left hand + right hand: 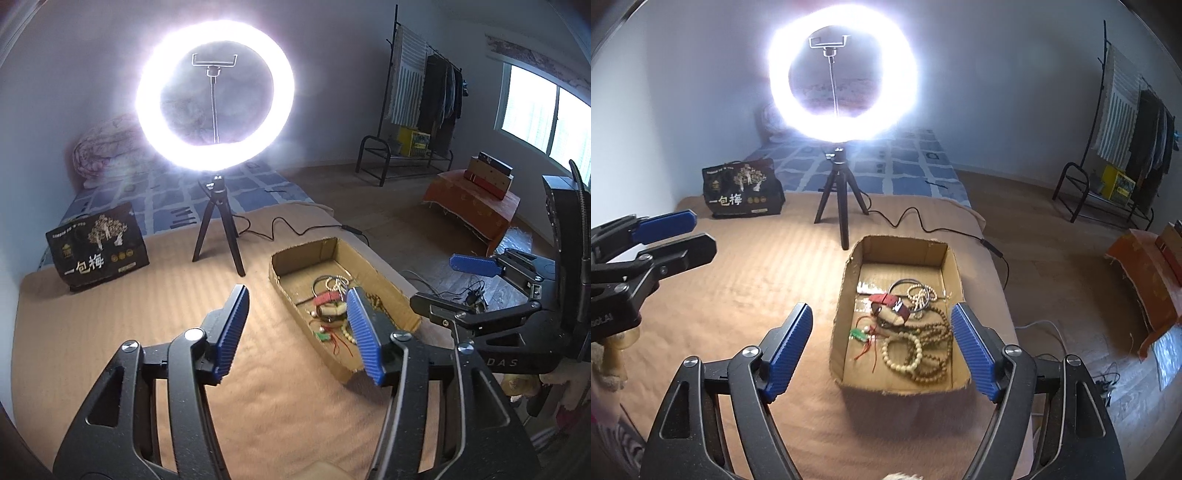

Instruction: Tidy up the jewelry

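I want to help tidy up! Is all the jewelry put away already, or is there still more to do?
Done: the bead bracelets, bangle and red strap all lie in the cardboard box, and none shows loose on the tan blanket. In hand: nothing; the left gripper and right gripper are both open and empty. Left: the pieces are in one tangled heap, so sorting them may remain.

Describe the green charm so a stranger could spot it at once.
Find the open cardboard box in front of the ring light's tripod. Near the box's left wall lies the green charm on red cord, the only green piece beside the tan bead strands.
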A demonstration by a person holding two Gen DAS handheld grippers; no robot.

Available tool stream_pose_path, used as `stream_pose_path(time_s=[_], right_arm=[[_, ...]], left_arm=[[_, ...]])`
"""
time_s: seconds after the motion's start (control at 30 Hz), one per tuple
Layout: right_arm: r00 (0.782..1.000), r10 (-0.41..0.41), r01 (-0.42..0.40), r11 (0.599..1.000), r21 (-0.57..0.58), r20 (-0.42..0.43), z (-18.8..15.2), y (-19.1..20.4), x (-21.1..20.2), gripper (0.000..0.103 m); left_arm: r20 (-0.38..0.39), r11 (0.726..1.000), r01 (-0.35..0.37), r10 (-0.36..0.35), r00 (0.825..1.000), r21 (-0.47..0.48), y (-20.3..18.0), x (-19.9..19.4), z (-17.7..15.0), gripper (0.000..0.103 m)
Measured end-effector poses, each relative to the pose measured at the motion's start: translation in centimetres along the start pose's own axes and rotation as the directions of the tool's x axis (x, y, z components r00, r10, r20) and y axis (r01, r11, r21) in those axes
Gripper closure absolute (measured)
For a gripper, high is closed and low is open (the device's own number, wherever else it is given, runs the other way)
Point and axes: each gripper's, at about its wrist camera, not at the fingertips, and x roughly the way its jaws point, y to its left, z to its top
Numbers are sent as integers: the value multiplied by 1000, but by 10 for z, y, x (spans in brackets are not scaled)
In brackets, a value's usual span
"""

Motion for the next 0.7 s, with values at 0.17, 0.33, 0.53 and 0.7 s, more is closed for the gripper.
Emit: stream_pose_path(time_s=[0.17, 0.33, 0.53, 0.7], right_arm=[[1000, -22, 22, 1000, -7, 10, -14, 10, -6, 26], [1000, -13, 13, 1000, 2, 9, -29, 19, -6, 26], [999, -21, 20, 999, 31, 30, -35, 22, -4, 26], [999, -31, 29, 998, 48, 42, -37, 21, -1, 26]], left_arm=[[-2, 1000, -16, 16, 1000, -5, 0, -14, -21, 32], [-3, 999, -33, 33, 999, -26, 5, -21, -37, 31], [10, 997, -62, 62, 998, -43, 10, -23, -49, 27], [9, 995, -99, 99, 995, -25, 6, -17, -54, 21]])
